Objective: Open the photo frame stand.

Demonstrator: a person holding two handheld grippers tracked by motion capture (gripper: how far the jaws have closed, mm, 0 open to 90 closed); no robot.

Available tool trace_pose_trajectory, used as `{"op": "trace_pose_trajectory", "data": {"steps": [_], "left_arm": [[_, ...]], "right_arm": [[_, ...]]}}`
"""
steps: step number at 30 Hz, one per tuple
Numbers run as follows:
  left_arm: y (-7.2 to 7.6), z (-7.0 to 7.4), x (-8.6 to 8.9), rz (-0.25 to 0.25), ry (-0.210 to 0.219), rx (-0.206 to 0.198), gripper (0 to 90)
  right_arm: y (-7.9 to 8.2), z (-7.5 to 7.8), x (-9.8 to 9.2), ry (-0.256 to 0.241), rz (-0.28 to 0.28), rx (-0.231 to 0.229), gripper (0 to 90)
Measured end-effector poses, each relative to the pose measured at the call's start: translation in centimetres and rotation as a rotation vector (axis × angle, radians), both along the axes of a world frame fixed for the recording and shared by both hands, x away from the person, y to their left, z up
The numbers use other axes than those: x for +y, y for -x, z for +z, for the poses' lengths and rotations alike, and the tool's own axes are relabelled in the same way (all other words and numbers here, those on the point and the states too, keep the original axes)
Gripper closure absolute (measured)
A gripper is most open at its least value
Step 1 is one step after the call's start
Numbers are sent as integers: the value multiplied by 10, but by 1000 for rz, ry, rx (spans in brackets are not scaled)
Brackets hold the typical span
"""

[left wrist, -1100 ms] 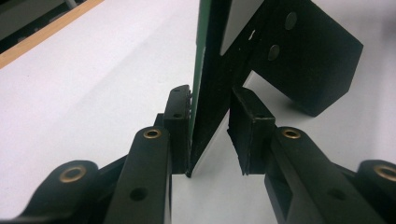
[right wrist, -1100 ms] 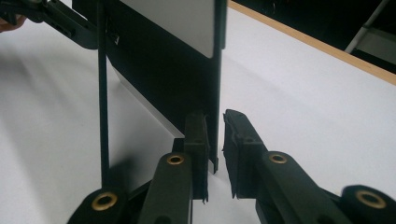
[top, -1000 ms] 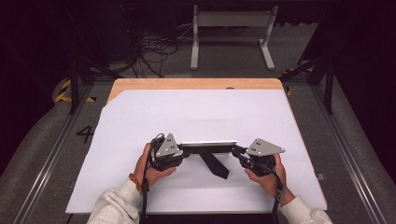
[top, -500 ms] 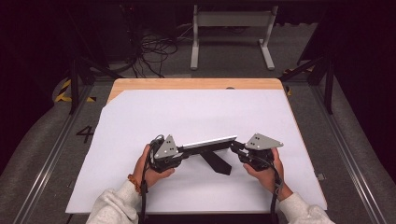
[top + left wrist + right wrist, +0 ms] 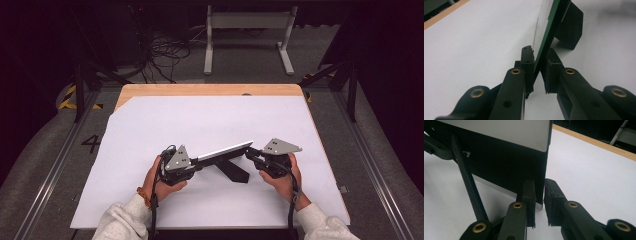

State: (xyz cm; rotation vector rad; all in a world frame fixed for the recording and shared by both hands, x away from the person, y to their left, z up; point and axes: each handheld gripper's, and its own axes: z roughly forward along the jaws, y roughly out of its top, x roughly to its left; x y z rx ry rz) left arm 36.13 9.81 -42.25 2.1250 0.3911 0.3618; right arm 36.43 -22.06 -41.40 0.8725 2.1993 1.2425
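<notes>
A thin flat panel with a pale silver face, a black back and a black prop leg hangs slanted just above the white sheet, its right end higher. My left gripper is shut on its left end; in the left gripper view the jaws clamp the green-edged panel, with the leg behind. My right gripper is shut on the right end. The right gripper view shows the jaws pinching the lower corner of the panel, and a thin black strut runs down at left.
A white sheet covers most of a wooden table, whose bare far edge is visible. Beyond it are dark floor, loose cables and a white metal stand. A rail runs along the floor at left.
The panel went from lying level between the grippers to slanting, with its right end raised. The right gripper moved up and slightly away from the person; the left stayed nearly still.
</notes>
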Motion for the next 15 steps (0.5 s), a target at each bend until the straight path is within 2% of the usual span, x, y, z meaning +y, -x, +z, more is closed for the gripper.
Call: {"op": "trace_pose_trajectory", "data": {"steps": [6, 15], "left_arm": [[2, 0, -1, -4, -8, -5, 825], [5, 1, -3, -6, -23, -21, 828]], "right_arm": [[-4, -1, 0, -20, -8, 14, 801], [-6, 0, 1, -21, -10, 18, 801]]}}
